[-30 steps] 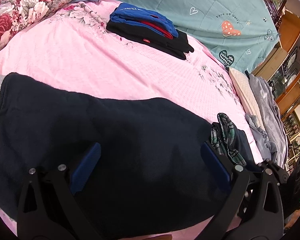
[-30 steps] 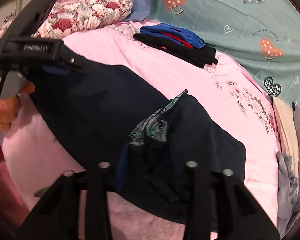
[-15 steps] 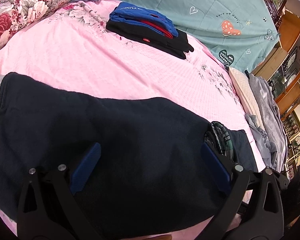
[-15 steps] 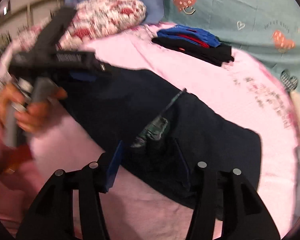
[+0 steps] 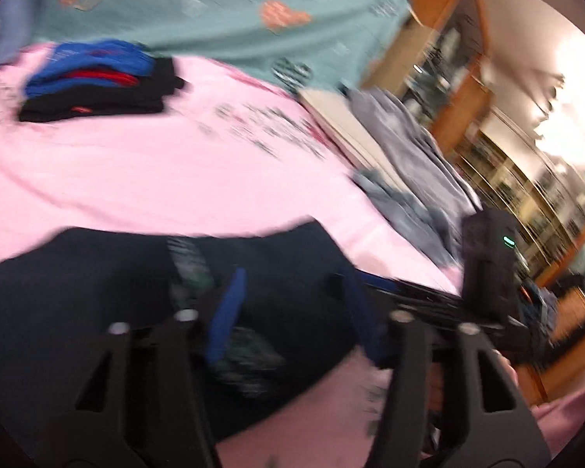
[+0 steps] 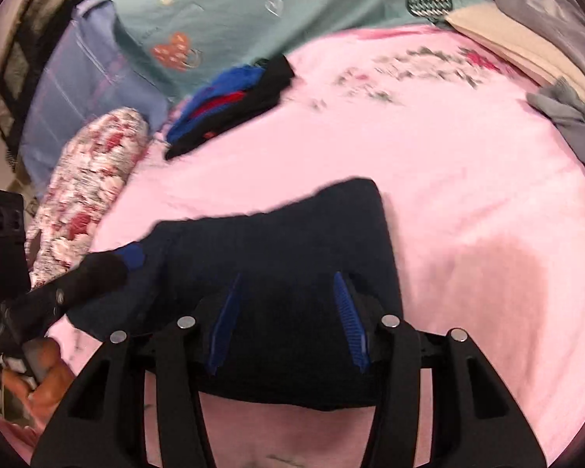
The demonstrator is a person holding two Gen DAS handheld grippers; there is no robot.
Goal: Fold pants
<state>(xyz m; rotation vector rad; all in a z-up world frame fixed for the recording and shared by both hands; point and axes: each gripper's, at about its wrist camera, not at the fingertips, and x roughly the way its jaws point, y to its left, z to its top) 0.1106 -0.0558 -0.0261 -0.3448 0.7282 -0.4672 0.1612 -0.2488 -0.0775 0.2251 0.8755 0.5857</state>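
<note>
Bed (image 6: 468, 163) under a pink sheet fills both views, with a teal quilt (image 6: 253, 4) printed with hearts along its far side and a floral pillow (image 6: 85, 183) at one end. Wooden shelving (image 5: 487, 124) stands beyond the bed in the left wrist view, which is heavily blurred.

The dark navy pants (image 6: 292, 257) lie on the near part of the sheet, bunched into a thick mass, with a patch of green plaid lining (image 5: 187, 265) showing in the left view. A stack of folded clothes (image 6: 234, 101), blue and red over black, sits well apart toward the quilt. Grey garments (image 6: 573, 124) are heaped at the bed's edge beside a beige folded piece (image 6: 518, 46).

The right tool (image 6: 288, 319) hangs over the pants with its blue-padded fingers spread apart, fabric lying between and beneath them; whether the pads touch the cloth I cannot tell. The left tool (image 5: 296, 312) is likewise spread wide above the pants near the plaid patch, gripping nothing. A hand (image 6: 46, 386) shows at the lower left of the right view.
</note>
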